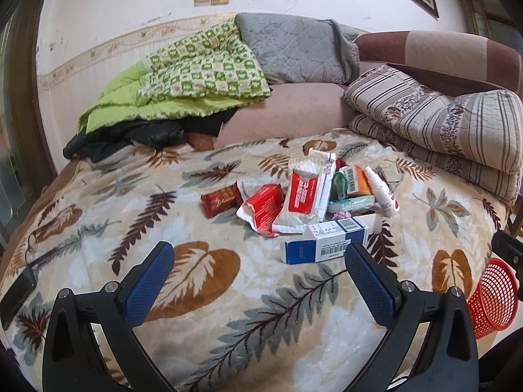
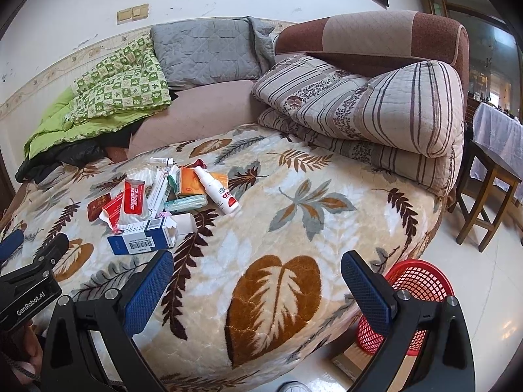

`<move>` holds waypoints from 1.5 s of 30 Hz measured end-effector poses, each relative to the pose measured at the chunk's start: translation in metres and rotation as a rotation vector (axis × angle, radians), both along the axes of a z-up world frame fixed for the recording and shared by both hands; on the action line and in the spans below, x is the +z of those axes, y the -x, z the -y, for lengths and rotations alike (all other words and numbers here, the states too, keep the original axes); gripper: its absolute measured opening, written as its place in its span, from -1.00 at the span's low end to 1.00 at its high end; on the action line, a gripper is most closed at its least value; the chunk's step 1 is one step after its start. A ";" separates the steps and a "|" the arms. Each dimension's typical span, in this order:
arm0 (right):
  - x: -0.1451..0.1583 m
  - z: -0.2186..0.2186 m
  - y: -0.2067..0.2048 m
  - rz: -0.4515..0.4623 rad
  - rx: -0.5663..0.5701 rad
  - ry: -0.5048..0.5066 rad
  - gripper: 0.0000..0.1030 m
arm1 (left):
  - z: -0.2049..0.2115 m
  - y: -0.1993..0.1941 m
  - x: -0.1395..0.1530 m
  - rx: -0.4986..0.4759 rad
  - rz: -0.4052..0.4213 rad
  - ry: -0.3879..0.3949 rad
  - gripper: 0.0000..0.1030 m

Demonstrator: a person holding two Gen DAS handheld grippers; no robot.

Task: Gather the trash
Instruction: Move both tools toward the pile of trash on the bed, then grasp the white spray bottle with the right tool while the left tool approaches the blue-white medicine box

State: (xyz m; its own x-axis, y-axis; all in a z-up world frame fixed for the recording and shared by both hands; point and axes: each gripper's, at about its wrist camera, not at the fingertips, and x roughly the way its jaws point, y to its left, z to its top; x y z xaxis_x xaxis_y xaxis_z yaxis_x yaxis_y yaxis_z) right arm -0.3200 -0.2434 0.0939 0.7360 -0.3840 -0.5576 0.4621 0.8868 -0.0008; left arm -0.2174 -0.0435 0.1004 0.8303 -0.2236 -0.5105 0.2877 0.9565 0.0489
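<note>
A heap of trash lies on the leaf-patterned blanket (image 1: pixel 202 281): a blue and white carton (image 1: pixel 323 243) (image 2: pixel 140 236), red and white wrappers (image 1: pixel 294 202) (image 2: pixel 126 207), a dark red packet (image 1: pixel 220 200), an orange box (image 2: pixel 189 184) and a white spray bottle (image 1: pixel 384 192) (image 2: pixel 219 194). My left gripper (image 1: pixel 260 263) hovers open just short of the blue carton, nothing between its fingers. My right gripper (image 2: pixel 256 271) is open over bare blanket, right of the pile. A red mesh basket (image 1: pixel 493 297) (image 2: pixel 413 294) stands on the floor at the bed's right edge.
Folded striped quilts (image 2: pixel 359 111), a green checked quilt (image 1: pixel 202 72), a grey pillow (image 1: pixel 294 49) and a black jacket (image 1: pixel 130 137) lie at the back. A dark phone (image 1: pixel 18 294) rests at the blanket's left edge. A wooden stool (image 2: pixel 487 192) stands on the tiled floor.
</note>
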 end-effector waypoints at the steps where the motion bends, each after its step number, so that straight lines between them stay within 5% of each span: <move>1: -0.001 -0.001 0.000 0.000 0.001 0.000 1.00 | -0.001 -0.003 -0.001 0.007 -0.015 0.002 1.00; 16: -0.007 0.003 -0.032 -0.080 0.103 -0.059 0.99 | -0.001 -0.037 -0.020 0.041 -0.185 0.009 1.00; 25: -0.018 0.023 -0.087 -0.144 0.180 -0.198 0.67 | -0.002 -0.057 -0.031 0.046 -0.261 0.034 1.00; 32: -0.022 0.034 -0.143 -0.174 0.240 -0.283 0.45 | 0.002 -0.060 -0.034 0.027 -0.259 0.029 1.00; 40: -0.038 0.037 -0.204 -0.228 0.251 -0.254 0.33 | 0.006 -0.057 -0.033 -0.003 -0.239 0.022 0.97; 42: -0.046 0.039 -0.213 -0.245 0.248 -0.254 0.10 | 0.008 -0.056 -0.033 -0.014 -0.232 0.017 0.91; 45: -0.060 0.046 -0.221 -0.274 0.241 -0.292 -0.50 | 0.011 -0.056 -0.033 -0.031 -0.234 0.011 0.80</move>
State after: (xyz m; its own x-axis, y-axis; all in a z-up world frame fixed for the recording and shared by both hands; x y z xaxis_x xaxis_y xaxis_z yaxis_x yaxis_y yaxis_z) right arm -0.0986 -0.2896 0.0338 0.5956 -0.0179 -0.8031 0.2600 0.9502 0.1716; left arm -0.1617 -0.0543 0.0673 0.6822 -0.2544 -0.6854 0.3195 0.9470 -0.0334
